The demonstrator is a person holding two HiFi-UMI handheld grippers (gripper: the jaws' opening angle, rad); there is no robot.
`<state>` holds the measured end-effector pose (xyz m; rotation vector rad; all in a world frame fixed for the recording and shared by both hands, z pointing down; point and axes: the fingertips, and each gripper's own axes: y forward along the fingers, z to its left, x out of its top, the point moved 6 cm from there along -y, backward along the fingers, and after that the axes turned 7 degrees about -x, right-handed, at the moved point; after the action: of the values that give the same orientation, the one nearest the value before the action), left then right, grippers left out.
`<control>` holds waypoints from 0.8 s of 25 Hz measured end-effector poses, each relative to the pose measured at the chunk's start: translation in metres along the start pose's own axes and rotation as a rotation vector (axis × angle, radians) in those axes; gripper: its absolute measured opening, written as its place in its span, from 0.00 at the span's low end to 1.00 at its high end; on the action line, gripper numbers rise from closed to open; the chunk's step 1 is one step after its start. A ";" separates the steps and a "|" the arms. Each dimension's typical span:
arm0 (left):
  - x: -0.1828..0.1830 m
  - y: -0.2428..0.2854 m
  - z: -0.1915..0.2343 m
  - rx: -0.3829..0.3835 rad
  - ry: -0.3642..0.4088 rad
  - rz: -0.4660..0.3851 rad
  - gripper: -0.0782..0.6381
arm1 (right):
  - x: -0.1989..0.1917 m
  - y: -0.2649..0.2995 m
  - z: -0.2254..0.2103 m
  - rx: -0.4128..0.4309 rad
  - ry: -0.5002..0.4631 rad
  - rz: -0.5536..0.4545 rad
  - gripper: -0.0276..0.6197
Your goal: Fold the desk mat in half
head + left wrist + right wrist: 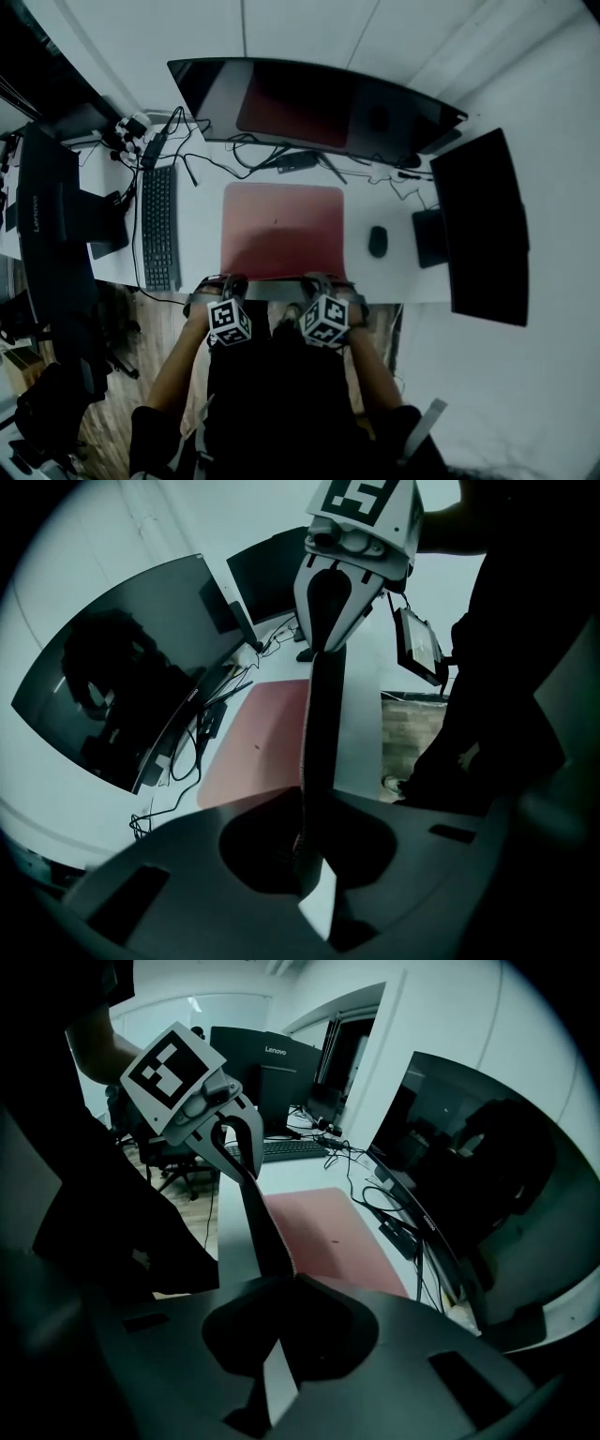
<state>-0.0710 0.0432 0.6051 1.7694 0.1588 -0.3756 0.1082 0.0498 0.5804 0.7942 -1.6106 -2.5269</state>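
head view: the pink desk mat [281,230] lies on the white desk [202,246], between a black keyboard [159,228] and a mouse [378,241], in front of a curved monitor [309,105]. it is a rounded rectangle with a smooth, matte top. its near edge sits at the desk's front edge, where the left gripper [232,286] and right gripper [317,284] meet it, one toward each near corner.

left gripper view: the jaws are pressed together on the mat's near edge. the lifted edge runs as a thin dark band with a fine stitched pink border across to the other gripper, while the rest lies flat. it looks thin, light and limp, more like soft faux leather than a stiff board, so it will likely sag between the two holds unless kept taut. the dark underside may be grippy.

right gripper view: these jaws are likewise clamped on the same edge. holding near both corners looks right for carrying the edge evenly toward the far side.
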 end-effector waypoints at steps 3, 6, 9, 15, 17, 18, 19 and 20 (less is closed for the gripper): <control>0.001 -0.004 0.013 -0.011 0.021 -0.016 0.14 | 0.010 0.000 -0.012 -0.022 0.010 0.016 0.07; 0.002 -0.009 0.024 -0.025 0.040 -0.045 0.14 | 0.016 -0.001 -0.022 -0.039 0.032 0.021 0.07; 0.005 -0.015 0.034 -0.033 0.061 -0.069 0.14 | 0.022 -0.003 -0.032 -0.066 0.051 0.028 0.07; 0.012 -0.022 0.056 0.027 0.132 -0.084 0.14 | 0.035 -0.005 -0.054 -0.149 0.082 0.055 0.07; 0.014 -0.023 0.063 0.033 0.143 -0.091 0.14 | 0.039 -0.005 -0.062 -0.170 0.092 0.055 0.07; 0.016 -0.025 0.066 0.034 0.147 -0.095 0.14 | 0.040 -0.006 -0.064 -0.175 0.094 0.054 0.07; 0.018 -0.028 0.070 0.038 0.147 -0.098 0.14 | 0.041 -0.007 -0.067 -0.177 0.093 0.052 0.07; 0.019 -0.029 0.075 0.046 0.145 -0.100 0.14 | 0.043 -0.008 -0.070 -0.180 0.089 0.047 0.07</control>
<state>-0.0744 -0.0247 0.5571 1.8392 0.3446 -0.3246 0.1037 -0.0174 0.5334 0.8258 -1.3373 -2.5192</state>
